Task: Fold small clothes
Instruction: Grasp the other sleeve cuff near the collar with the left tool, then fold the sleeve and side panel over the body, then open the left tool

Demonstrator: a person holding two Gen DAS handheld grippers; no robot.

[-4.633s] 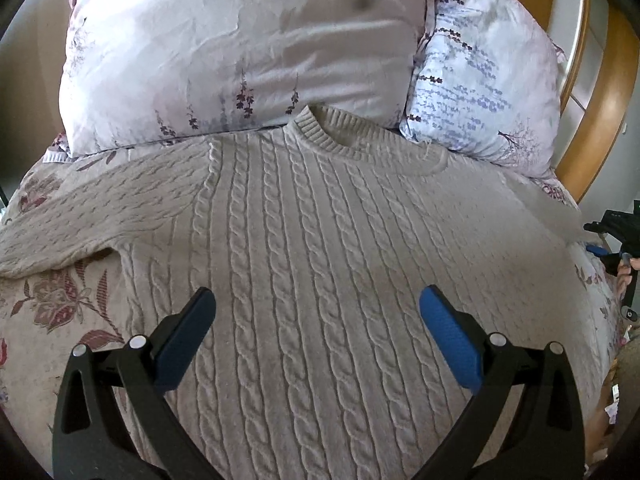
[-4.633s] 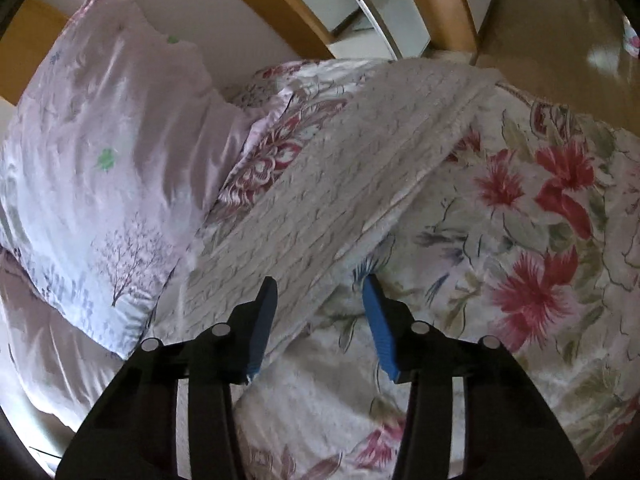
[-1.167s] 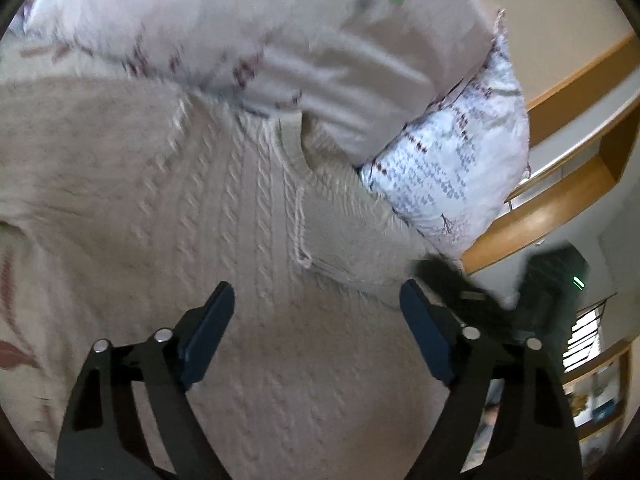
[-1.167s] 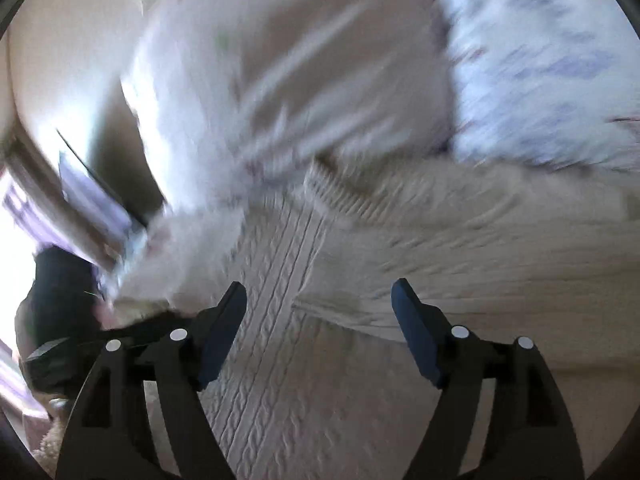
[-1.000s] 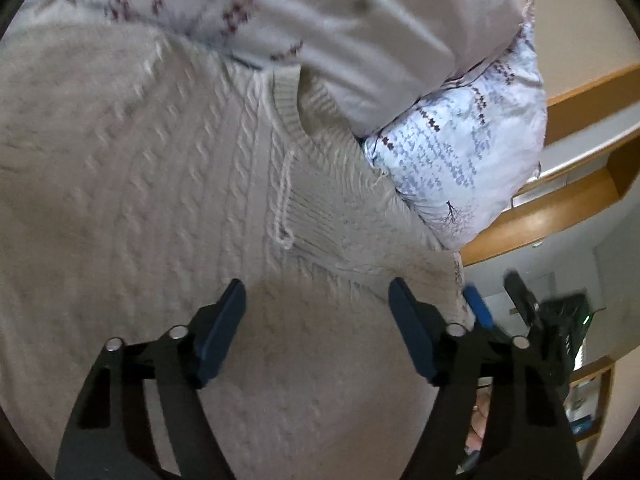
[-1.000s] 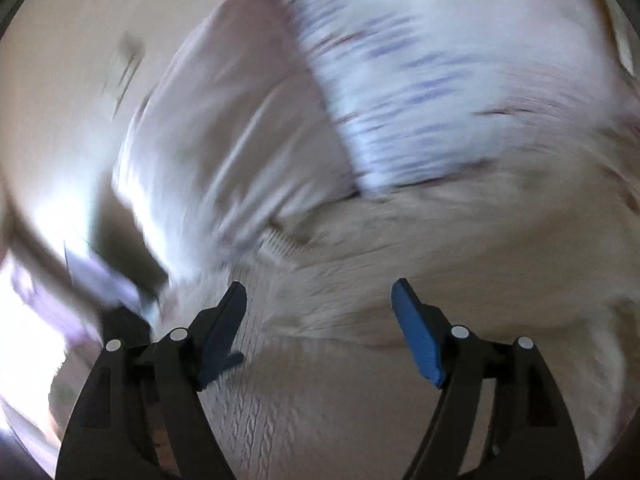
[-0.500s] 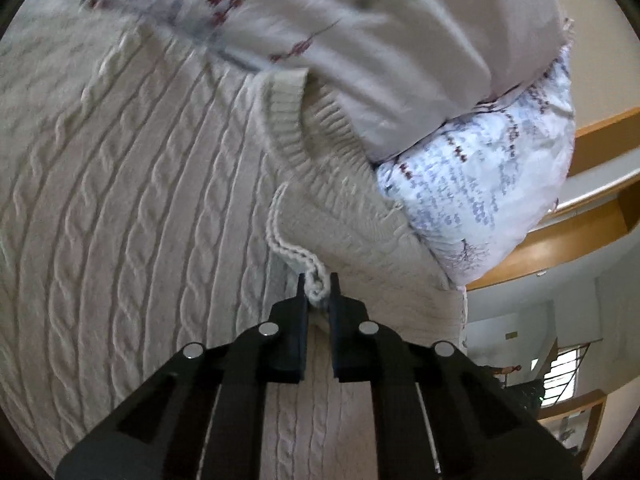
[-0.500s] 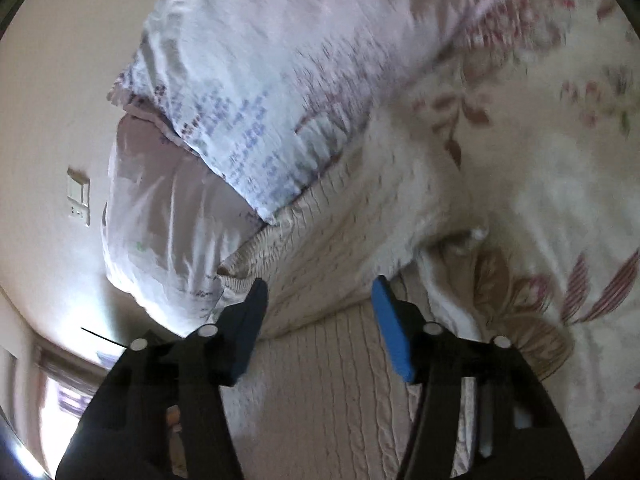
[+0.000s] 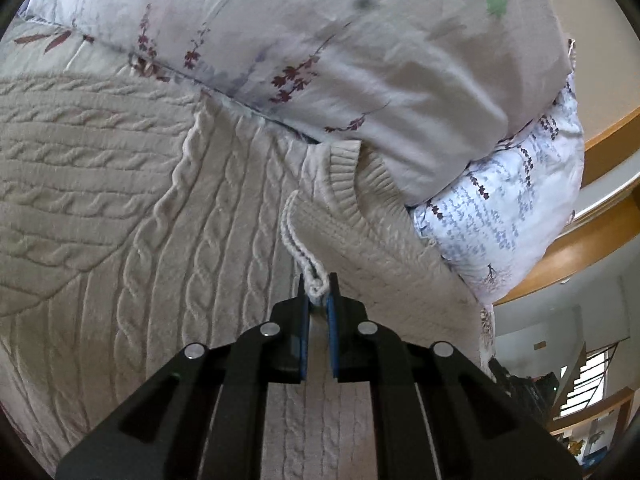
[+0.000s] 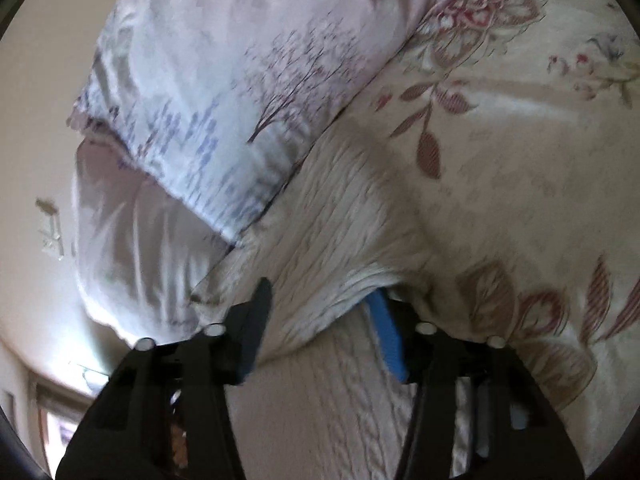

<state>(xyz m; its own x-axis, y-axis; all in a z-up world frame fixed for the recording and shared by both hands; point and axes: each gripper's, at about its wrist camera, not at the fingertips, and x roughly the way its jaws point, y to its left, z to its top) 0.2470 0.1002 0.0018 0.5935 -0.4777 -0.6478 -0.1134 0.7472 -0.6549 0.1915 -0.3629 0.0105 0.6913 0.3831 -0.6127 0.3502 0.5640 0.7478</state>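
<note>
The left claw [image 9: 318, 294] is pinched tight on the corner of a sleeve cuff [image 9: 316, 280], where the folded-in sleeve lies across the chest of the cream cable-knit sweater [image 9: 168, 248]. The right claw [image 10: 320, 320] has just been closing, and its jaws now stand narrow around a bunched fold of the sweater's shoulder edge [image 10: 332, 280]; the knit fills the gap between the black finger on one side and the blue pad [image 10: 386, 340] on the other, though the view is blurred and whether the pads truly press cannot be told for certain.

The bed [image 10: 520, 160], covered in a floral spread with red and brown flowers, carries everything. The sweater lies flat on it, front up, with its ribbed neckline [image 9: 344, 176] touching the underside of the pale pillow [image 9: 360, 60]. A second pillow with a lilac tree print [image 9: 512, 208] sits just beside the first, at the sweater's shoulder. A curved wooden bed frame [image 9: 580, 256] shows behind the pillows.
</note>
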